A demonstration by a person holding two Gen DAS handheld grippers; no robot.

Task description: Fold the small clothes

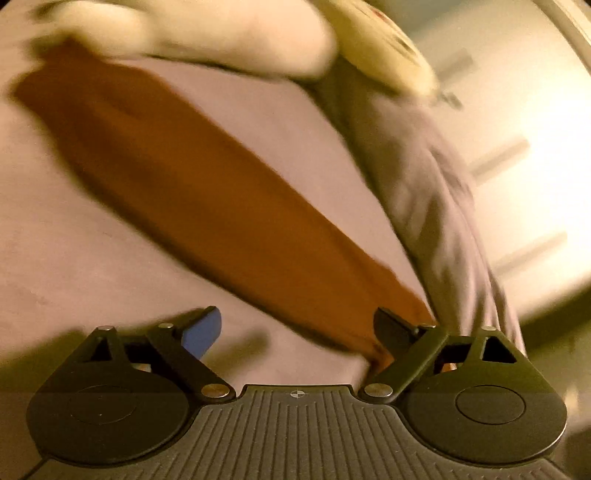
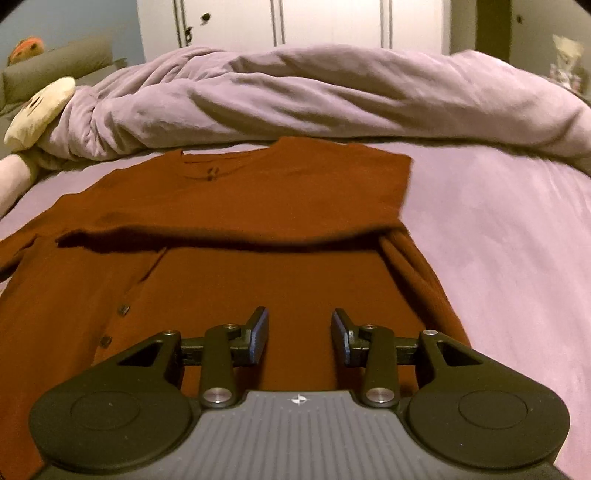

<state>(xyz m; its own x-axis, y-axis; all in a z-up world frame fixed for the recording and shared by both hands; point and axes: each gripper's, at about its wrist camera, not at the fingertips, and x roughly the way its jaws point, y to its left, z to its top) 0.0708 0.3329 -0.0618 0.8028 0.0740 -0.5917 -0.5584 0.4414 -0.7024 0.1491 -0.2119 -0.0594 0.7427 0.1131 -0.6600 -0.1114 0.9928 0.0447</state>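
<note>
A rust-brown buttoned garment lies flat on the lilac bed sheet, its far part folded over toward me with a dark shadow along the fold. My right gripper hovers over the garment's near part, open, with only cloth below its fingers. The left wrist view is blurred and tilted. There the garment runs as a long brown strip from upper left to the lower right. My left gripper stands wide open, its right finger beside the garment's near end and nothing pinched.
A bunched lilac duvet lies across the far side of the bed, just behind the garment. A cream plush toy rests at its left end. White wardrobe doors stand beyond. Bare sheet extends to the garment's right.
</note>
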